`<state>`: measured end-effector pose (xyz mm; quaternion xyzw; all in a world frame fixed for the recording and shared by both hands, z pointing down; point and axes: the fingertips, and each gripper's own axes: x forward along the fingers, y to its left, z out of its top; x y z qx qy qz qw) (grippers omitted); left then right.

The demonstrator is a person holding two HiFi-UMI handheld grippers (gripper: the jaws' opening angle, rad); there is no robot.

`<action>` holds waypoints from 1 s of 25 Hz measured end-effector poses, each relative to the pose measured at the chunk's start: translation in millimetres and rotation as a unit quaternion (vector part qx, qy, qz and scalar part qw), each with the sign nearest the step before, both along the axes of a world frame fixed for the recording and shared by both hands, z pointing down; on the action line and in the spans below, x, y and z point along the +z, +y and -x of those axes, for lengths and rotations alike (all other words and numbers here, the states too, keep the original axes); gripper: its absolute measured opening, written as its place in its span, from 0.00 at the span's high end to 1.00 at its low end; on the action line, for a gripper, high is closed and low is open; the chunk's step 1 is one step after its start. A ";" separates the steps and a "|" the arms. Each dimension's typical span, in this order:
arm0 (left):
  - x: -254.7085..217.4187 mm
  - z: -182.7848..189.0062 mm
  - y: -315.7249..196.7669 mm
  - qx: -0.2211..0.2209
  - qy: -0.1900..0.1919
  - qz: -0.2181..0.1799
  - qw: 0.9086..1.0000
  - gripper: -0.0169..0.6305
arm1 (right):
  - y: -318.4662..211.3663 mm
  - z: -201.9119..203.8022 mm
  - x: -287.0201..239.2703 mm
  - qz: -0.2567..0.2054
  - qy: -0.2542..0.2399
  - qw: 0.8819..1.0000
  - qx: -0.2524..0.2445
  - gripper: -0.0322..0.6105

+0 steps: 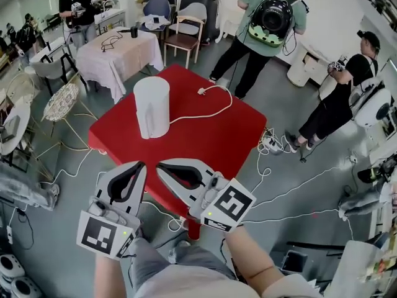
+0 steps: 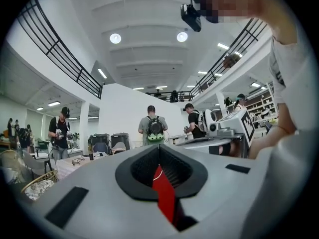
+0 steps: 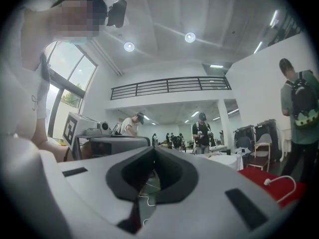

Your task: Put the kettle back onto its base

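Observation:
A white kettle [image 1: 151,106] stands upright on the red table [image 1: 217,138], left of its middle. A white cord [image 1: 208,109] runs from the kettle's foot to a loose plug [image 1: 201,91]; whether a base lies under the kettle I cannot tell. Both grippers hang over the table's near edge, well short of the kettle. My left gripper [image 1: 141,164] [image 2: 158,147] is shut and holds nothing. My right gripper [image 1: 160,165] [image 3: 153,149] is shut too, with nothing between its jaws. The right gripper view shows the plug [image 3: 267,181] on the table's red corner [image 3: 259,176].
Several people stand around the room. A cloth-covered table [image 1: 124,53] and chairs [image 1: 186,33] stand beyond the red table. Cables and a power strip [image 1: 271,143] lie on the floor to the right. A wicker stool [image 1: 61,101] stands at the left.

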<state>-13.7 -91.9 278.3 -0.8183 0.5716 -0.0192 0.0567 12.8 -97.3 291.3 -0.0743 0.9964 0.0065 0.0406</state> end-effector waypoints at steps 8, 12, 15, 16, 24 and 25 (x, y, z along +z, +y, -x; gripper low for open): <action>-15.9 0.7 10.6 0.011 -0.004 -0.015 1.000 0.95 | 19.4 3.1 -14.5 -0.005 -0.004 1.000 0.002 0.94; -20.0 3.1 12.8 0.022 -0.005 -0.017 1.000 0.95 | 23.3 7.0 -16.7 0.002 -0.009 1.000 0.008 0.94; -22.6 5.6 16.0 0.026 -0.002 -0.020 0.999 0.95 | 26.2 11.2 -15.6 0.005 -0.009 1.000 0.011 0.94; -23.5 5.9 17.7 0.028 -0.002 -0.022 0.999 0.95 | 27.2 12.1 -15.8 0.006 -0.009 1.000 0.012 0.94; -28.2 17.7 25.1 0.038 0.005 -0.033 0.999 0.95 | 34.4 22.6 -19.0 0.000 -0.008 1.000 0.021 0.94; -27.4 17.2 26.6 0.039 0.008 -0.033 0.999 0.95 | 36.0 21.9 -18.7 -0.001 -0.007 1.000 0.022 0.94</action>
